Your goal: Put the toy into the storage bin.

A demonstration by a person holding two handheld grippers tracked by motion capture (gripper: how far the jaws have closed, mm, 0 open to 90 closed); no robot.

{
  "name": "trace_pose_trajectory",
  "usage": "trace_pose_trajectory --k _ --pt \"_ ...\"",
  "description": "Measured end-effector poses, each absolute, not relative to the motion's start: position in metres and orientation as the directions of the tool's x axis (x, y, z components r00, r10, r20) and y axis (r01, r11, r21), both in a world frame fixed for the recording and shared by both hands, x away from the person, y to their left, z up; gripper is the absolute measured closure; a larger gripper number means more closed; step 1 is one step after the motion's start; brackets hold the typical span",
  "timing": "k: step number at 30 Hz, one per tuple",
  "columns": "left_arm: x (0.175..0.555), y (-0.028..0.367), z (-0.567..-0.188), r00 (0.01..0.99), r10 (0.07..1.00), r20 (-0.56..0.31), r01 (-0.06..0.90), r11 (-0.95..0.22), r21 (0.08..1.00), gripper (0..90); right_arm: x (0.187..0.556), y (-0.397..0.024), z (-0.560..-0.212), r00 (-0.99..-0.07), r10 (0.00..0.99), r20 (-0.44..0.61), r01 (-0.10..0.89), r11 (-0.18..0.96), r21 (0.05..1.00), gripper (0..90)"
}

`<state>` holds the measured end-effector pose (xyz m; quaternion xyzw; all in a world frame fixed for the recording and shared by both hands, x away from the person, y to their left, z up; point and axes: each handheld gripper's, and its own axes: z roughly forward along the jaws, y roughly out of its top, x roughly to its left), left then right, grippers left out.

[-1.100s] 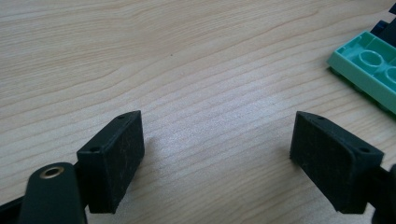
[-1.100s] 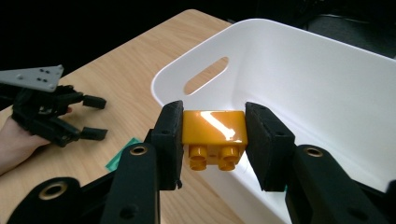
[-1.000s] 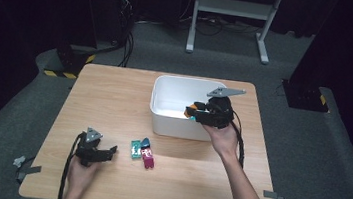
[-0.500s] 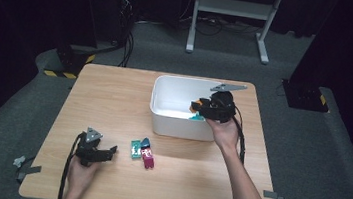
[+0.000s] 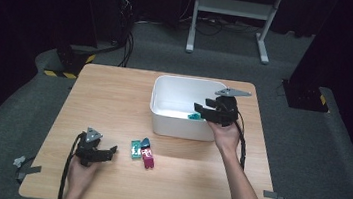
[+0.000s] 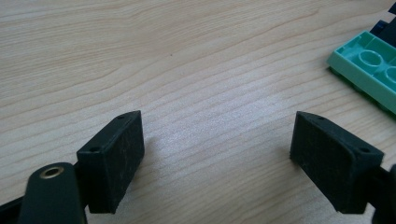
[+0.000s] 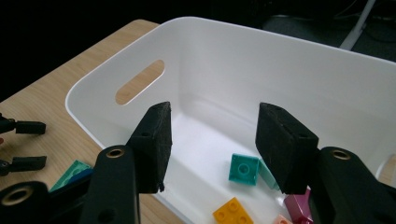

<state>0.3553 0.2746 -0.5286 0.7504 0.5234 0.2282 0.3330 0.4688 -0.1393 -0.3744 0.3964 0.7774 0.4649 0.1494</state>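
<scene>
A white bin [image 5: 181,125] stands at the table's back right. My right gripper [image 5: 202,107] hangs over its right part; its jaws have just been opening, and nothing is pressed between the pads. Below them a teal brick [image 7: 243,169] lies loose on the bin floor beside an orange brick [image 7: 231,212] and a magenta one [image 7: 299,210]. In the right gripper view the right gripper [image 7: 215,116] stands open above the bin [image 7: 261,60]. My left gripper [image 5: 108,153] rests open near the front left. Its jaws [image 6: 217,126] bracket bare wood, with a mint green brick [image 6: 373,65] to their right.
Three bricks lie together on the table between the hands: a green one [image 5: 135,148], a magenta one [image 5: 147,159] and a dark blue one [image 5: 145,142]. The wooden table [image 5: 114,97] stands on grey carpet, with dark stands and cables behind it.
The right gripper came a little lower over the bin and its jaws went from shut to open. The teal brick it carried now lies in the bin. The left gripper stayed put.
</scene>
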Motion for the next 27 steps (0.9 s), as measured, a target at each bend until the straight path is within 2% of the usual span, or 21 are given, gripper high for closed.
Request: trace_pose_trajectory --k 8,16,27 --pt "0.355 0.275 -0.529 0.348 0.937 -0.006 0.633 -0.230 0.739 17.7 0.448 -0.141 -0.375 -0.653 0.748 0.124 0.441 0.242 0.864 41.3" --pt "0.355 0.275 -0.529 0.348 0.937 -0.004 0.633 -0.232 0.738 17.7 0.414 -0.133 -0.381 -0.707 0.704 0.065 0.347 0.266 0.899 42.9" --pt "0.355 0.275 -0.529 0.349 0.937 -0.003 0.633 -0.234 0.738 17.7 0.393 -0.119 -0.412 -0.739 0.662 0.124 0.370 0.246 0.896 43.6"
